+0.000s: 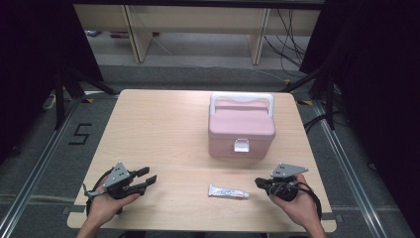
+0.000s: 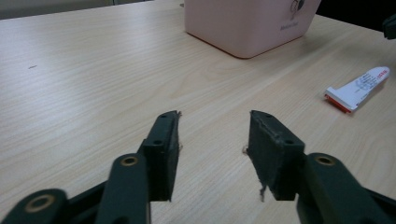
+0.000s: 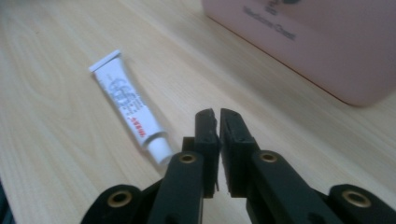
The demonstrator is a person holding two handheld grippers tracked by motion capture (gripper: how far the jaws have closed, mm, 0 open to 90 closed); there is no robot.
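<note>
A pink box (image 1: 241,130) with a white handle and a white front latch stands closed on the wooden table (image 1: 158,129), right of centre. A small white tube (image 1: 228,192) with red print lies flat in front of it. My left gripper (image 1: 148,178) rests near the table's front left, jaws open and nothing between them (image 2: 212,122). My right gripper (image 1: 258,183) sits at the front right, jaws shut with nothing held (image 3: 219,115), its tips close to the tube's cap end (image 3: 161,150). The tube (image 2: 358,87) and the box (image 2: 247,23) lie to the right in the left gripper view.
A hand holds each gripper at the table's front edge. Beyond the table is grey floor with a taped mark (image 1: 79,134), wooden furniture legs (image 1: 138,34) and cables (image 1: 289,39). Dark curtains flank both sides.
</note>
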